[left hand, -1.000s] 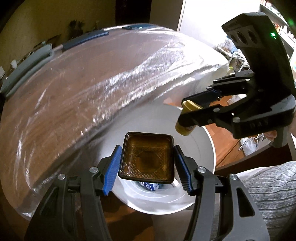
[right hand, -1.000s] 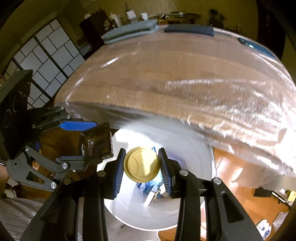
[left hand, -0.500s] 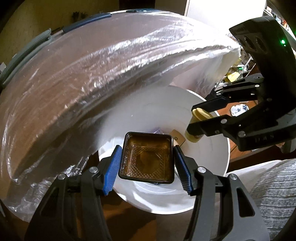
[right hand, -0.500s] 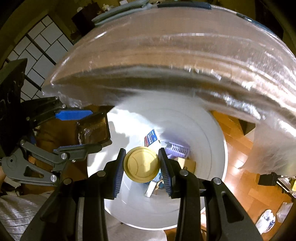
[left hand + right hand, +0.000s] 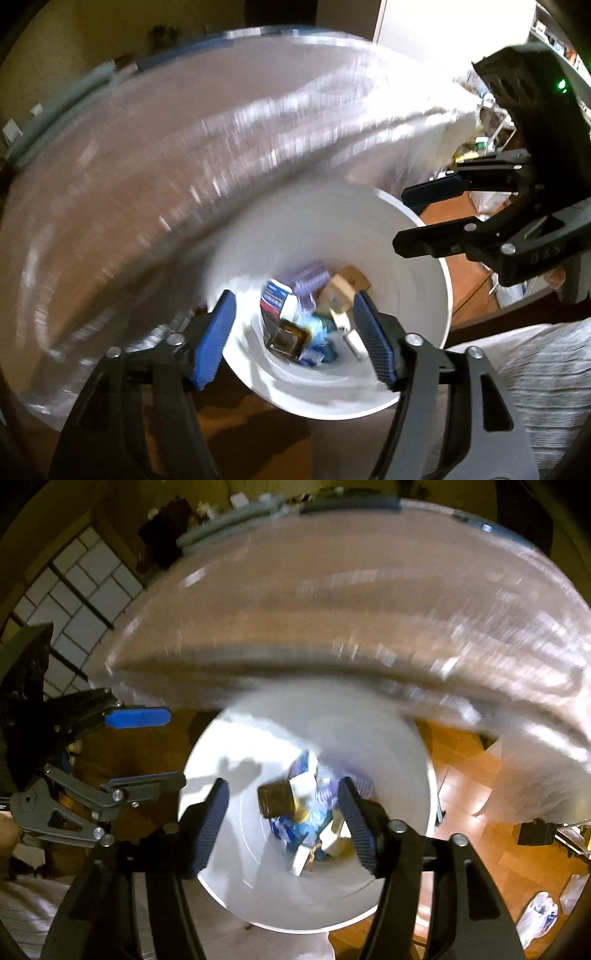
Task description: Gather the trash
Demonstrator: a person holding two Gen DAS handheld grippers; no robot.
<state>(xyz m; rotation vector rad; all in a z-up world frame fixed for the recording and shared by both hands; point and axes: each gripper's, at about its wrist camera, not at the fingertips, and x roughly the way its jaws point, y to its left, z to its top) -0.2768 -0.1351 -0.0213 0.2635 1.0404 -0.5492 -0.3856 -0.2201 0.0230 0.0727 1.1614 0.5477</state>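
A white bin (image 5: 369, 229) stands beside the plastic-covered table, with both grippers over its mouth. My left gripper (image 5: 293, 339) is opening, and nothing is between its blue pads. The brown square tray (image 5: 286, 338) lies below among the boxes and wrappers at the bin's bottom. My right gripper (image 5: 284, 823) is opening too and holds nothing. In its view the brown tray (image 5: 275, 799) sits on the trash in the bin (image 5: 229, 760), with a small yellow patch (image 5: 303, 814) beside it that looks like the round lid. Each gripper shows in the other's view: right gripper (image 5: 402, 219), left gripper (image 5: 173, 747).
A wooden table under clear plastic sheet (image 5: 147, 184) (image 5: 332, 609) rises just behind the bin. Wooden floor with plastic bags (image 5: 539, 915) lies to the right. A person's grey clothing (image 5: 535, 387) is close at the lower right. Both views are motion-blurred.
Both grippers have opened. The brown tray left the left gripper and the yellow lid left the right one, and both dropped into the bin. Both views now look deeper into it.
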